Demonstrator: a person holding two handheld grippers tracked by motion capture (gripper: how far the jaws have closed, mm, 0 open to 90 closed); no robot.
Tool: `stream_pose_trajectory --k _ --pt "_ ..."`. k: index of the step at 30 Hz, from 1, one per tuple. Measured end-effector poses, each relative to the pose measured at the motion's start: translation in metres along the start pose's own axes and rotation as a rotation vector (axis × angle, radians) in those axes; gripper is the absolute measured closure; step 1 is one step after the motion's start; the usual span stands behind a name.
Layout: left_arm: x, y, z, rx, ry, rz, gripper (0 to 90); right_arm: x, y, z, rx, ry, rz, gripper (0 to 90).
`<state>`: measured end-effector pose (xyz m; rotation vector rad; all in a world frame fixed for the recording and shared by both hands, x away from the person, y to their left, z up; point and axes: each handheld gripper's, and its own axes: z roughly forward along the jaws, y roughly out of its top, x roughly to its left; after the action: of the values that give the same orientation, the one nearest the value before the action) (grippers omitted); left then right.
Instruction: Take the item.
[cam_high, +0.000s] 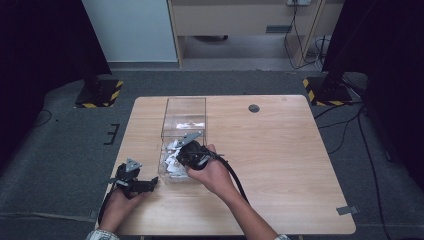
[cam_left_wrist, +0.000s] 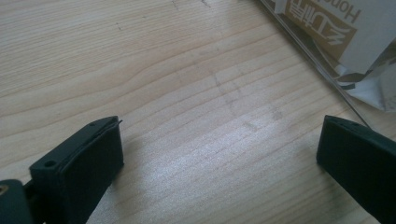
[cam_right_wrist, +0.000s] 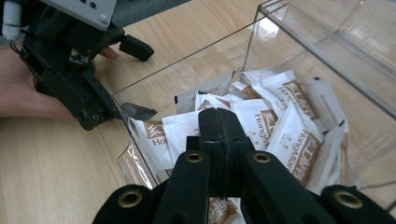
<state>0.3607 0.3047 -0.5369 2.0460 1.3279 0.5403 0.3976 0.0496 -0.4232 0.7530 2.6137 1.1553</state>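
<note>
The right claw (cam_right_wrist: 219, 122) is dipping, jaws pressed together, among white-and-brown paper sachets (cam_right_wrist: 285, 135) in the clear plastic box (cam_high: 184, 112) mid-desk, seemingly pinching one to lift next, while the left claw (cam_left_wrist: 219, 154) is resting apart.

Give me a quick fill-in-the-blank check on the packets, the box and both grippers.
1. The white packets lie inside a clear ___.
2. The right gripper has its jaws ___ above the packets.
3. The left gripper has its jaws ___ over the bare wooden table.

Missing words: box; shut; open
</note>
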Motion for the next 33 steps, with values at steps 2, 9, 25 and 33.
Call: stream_pose_trajectory --k 2,9,25,33 --pt "0.0 0.0 0.0 0.0 0.0 0.0 0.0 -0.001 0.002 -0.005 -0.014 -0.007 -0.002 90.0" --pt "0.0 0.0 0.0 0.0 0.0 0.0 0.0 -0.003 0.007 -0.012 -0.035 -0.009 0.002 90.0" --pt "0.0 0.0 0.0 0.001 -0.001 0.001 0.0 -0.007 0.009 -0.019 -0.066 -0.027 0.01 90.0" --pt "0.0 0.0 0.0 0.001 -0.001 0.001 0.0 -0.009 0.009 -0.025 -0.077 -0.036 0.013 90.0"
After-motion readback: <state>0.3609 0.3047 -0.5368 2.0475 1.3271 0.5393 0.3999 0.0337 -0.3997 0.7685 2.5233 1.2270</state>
